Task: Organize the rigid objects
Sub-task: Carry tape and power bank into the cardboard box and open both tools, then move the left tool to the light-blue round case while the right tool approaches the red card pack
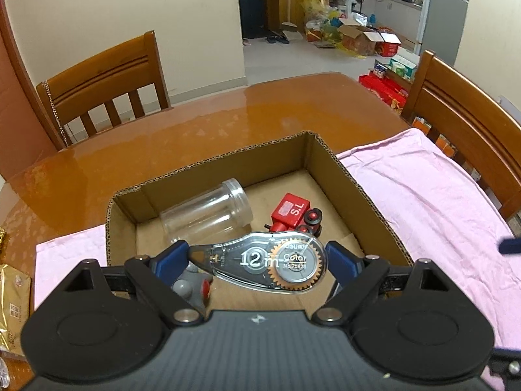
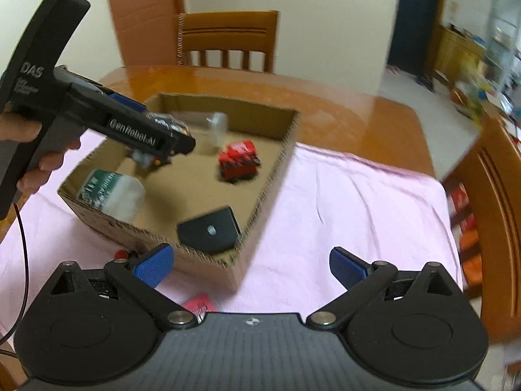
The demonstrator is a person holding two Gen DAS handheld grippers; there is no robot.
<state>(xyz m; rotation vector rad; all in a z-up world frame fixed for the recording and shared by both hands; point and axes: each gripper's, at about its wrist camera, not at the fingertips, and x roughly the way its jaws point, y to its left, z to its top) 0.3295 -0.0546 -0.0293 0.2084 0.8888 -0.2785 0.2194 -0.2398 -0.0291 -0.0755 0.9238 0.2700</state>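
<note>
left claw (image 1: 257,257): pinching the correction tape dispenser (image 1: 263,262) end to end, blue pads on its nose and its round tail; hangs over the near half of the cardboard box (image 1: 208,163).
dispenser axis: long axis runs across the claw, roughly level, right end slightly lower. Tapered nose points left, gear wheel end right; flat printed face toward the camera.
box contents, left to right: white bottle with green label (image 2: 112,194) at the near-left corner; grey and red toy (image 1: 192,285) under the left claw, partly hidden; clear plastic jar (image 1: 208,211) on its side, open mouth toward the back right; red toy train (image 1: 294,216) near the middle; black flat plate (image 2: 210,229) at the near-right corner.
step in hand: judged as the drop-off, dispenser carried over the box but not yet set down.
next move: lower toward bare cardboard in front of the jar and train, clear of the grey toy, then spread the pads. Risk: dispenser lands on the toy and tips.
right claw (image 2: 250,265): spread wide, holding nothing, hanging over the pink cloth (image 2: 342,202) just in front of the box's near corner.
leftovers: a small red piece (image 2: 122,253) and a pink item (image 2: 197,304) lie on the cloth outside the box, near the right claw; likely its next picks. View is motion-blurred, so identity unclear.
tabletop (image 1: 182,130): orange glossy, carries cloth and box.
</note>
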